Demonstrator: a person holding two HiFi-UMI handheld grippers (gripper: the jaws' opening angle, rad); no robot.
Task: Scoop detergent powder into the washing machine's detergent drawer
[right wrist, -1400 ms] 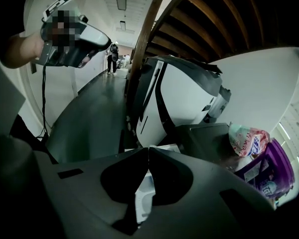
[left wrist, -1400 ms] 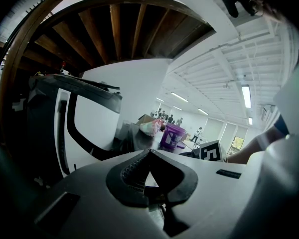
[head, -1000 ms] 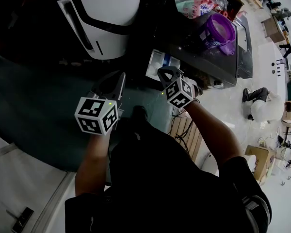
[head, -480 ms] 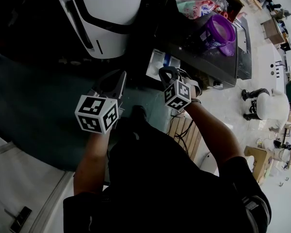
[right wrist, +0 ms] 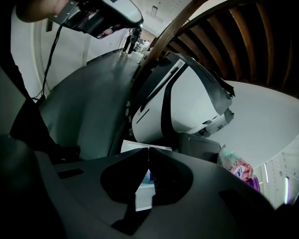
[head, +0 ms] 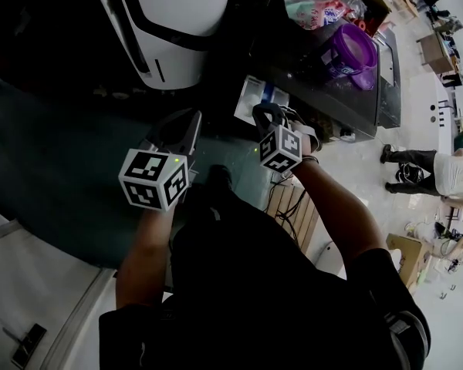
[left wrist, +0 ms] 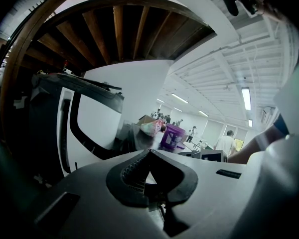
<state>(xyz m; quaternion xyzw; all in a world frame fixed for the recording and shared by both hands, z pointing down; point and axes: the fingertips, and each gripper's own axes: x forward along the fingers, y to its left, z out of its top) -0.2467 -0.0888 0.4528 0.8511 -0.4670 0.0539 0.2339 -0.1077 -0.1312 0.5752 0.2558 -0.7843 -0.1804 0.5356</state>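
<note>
Head view: you hold both tools low in front of you, left gripper [head: 187, 123] and right gripper [head: 262, 114], neither on anything. The detergent drawer [head: 256, 97] is pulled out of the dark washing machine [head: 316, 79], just beyond the right gripper's tips. The purple tub [head: 351, 51] and a pink bag [head: 316, 10] sit on the machine's top, well past the drawer, with a white appliance [head: 177, 29] off to the left. Left gripper view: jaws together, tips meeting, nothing between them; tub and bag are far ahead, beside the white appliance. Right gripper view: jaws together too, empty; the white drawer with a blue part shows right behind and below the tips, bag up to the right. No scoop shows in any view, so scooping looks not begun. My read: this is the reach for the powder. Open the right jaws before you get to the tub. Go over the drawer, not through it, so you don't knock it. Take the scoop by its handle and keep it level. Keep the left gripper free to steady the tub if it slides. Which container holds the powder can't be told from here.
</note>
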